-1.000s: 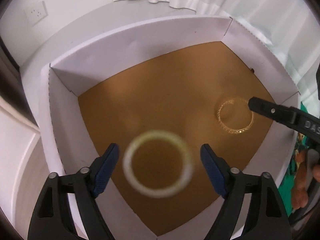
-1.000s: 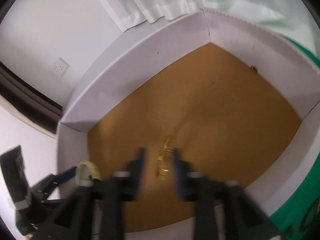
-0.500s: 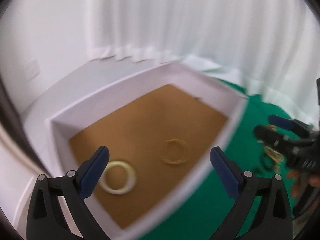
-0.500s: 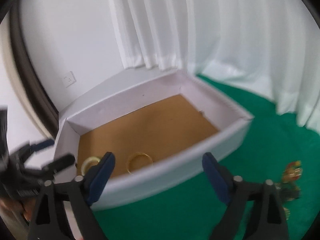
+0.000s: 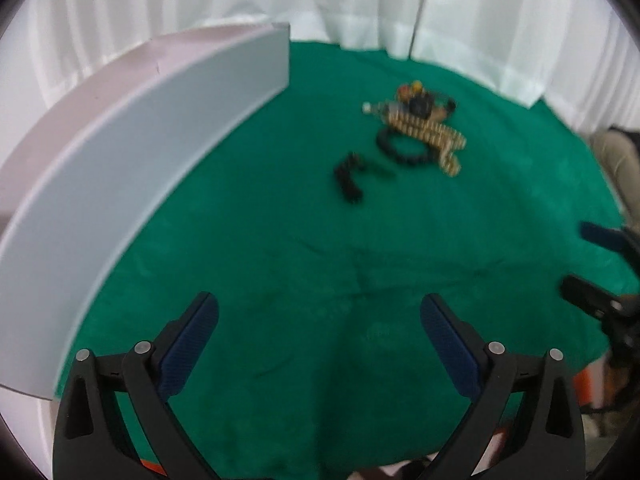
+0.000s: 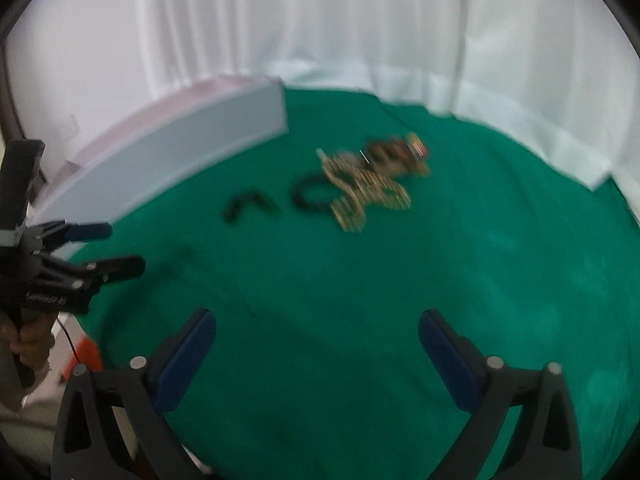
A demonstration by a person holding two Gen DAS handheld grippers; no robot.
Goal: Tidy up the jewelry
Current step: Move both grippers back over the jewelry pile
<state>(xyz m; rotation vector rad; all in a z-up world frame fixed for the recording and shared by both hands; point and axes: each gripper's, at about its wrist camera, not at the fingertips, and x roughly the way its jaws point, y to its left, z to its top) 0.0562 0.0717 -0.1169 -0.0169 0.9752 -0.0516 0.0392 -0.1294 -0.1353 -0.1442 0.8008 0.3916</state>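
White curtain (image 5: 460, 4) fills the background, its lower hem cut off behind the desk (image 5: 280, 248), which is covered in green cloth. The white box (image 5: 132, 148) stands at the desk's left; only its outer wall shows, and its inside is hidden in both views. Near the far middle of the cloth lies the jewelry heap (image 5: 424, 124), a gold beaded strand tangled with dark and coloured pieces too blurred to separate. Just beside it lie a black bracelet (image 5: 400, 148) and a small black piece (image 5: 350, 178) of unclear kind. The left tool (image 5: 318, 330) is spread wide and empty. The right tool (image 6: 316, 340), whose jaws have just been opening, is also spread with nothing between them.
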